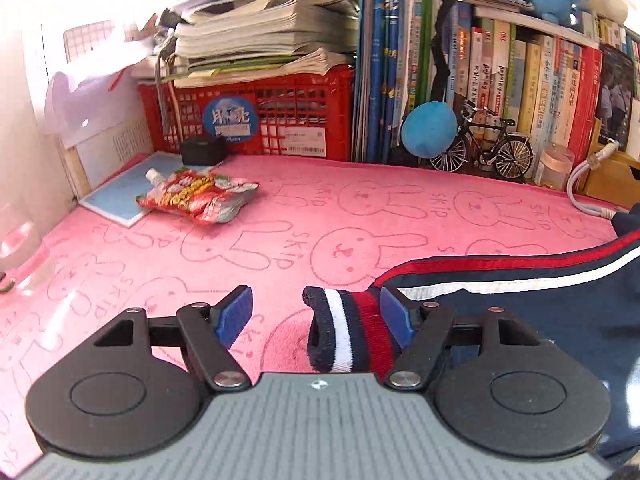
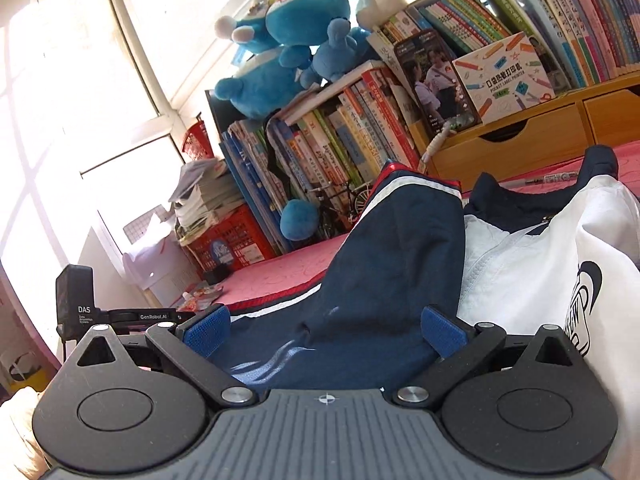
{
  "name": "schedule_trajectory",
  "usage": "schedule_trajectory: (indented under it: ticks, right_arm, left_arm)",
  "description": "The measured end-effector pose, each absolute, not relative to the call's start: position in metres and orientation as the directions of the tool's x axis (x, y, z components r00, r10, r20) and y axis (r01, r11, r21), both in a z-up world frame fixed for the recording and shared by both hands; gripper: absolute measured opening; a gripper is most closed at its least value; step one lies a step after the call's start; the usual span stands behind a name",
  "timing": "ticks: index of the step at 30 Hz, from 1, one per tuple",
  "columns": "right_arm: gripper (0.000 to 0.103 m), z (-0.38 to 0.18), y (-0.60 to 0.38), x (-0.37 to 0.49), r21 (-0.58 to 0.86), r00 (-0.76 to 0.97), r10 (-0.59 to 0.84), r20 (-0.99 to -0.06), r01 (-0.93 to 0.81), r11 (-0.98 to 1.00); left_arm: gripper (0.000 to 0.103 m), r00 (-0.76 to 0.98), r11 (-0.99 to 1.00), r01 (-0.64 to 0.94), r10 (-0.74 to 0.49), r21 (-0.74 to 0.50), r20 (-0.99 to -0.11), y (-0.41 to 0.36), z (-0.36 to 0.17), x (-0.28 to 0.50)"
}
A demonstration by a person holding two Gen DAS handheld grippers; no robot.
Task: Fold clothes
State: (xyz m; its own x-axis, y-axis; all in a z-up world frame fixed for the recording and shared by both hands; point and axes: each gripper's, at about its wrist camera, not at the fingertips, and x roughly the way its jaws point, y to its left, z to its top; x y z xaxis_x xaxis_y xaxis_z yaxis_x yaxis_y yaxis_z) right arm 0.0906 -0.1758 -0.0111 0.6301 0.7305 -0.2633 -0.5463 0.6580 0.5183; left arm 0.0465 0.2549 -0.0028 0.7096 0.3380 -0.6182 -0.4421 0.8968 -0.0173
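A navy jacket with red and white stripes lies on a bench covered by a pink rabbit-print towel. The left gripper has its jaws apart around the jacket's striped knit cuff; the cuff rests against the right-hand blue pad, well clear of the other. The right gripper has its jaws wide apart over a raised fold of navy fabric, gripping nothing. A white garment lies beside the jacket. Books and a red crate line the back.
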Motion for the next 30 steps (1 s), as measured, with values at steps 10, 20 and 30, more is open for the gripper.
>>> schedule_trajectory:
  ticks: [10, 20, 30]
  right_arm:
    - [0.103, -0.002, -0.182, 0.079, 0.480, 0.696, 0.688, -0.208, -0.540, 0.691]
    - [0.103, 0.004, -0.202, 0.068, 0.467, 0.807, 0.575, -0.135, -0.461, 0.755]
    - [0.103, 0.003, -0.202, 0.069, 0.459, 0.824, 0.549, -0.141, -0.436, 0.774]
  left_arm:
    - [0.099, 0.797, 0.943, -0.228, 0.037, -0.242, -0.603, 0.243, -0.009, 0.005]
    - [0.100, 0.801, 0.870, -0.365, 0.112, -0.331, -0.588, 0.247, -0.027, 0.041]
    - [0.027, 0.815, 0.839, -0.444, 0.232, -0.314, -0.531, 0.268, -0.018, 0.042]
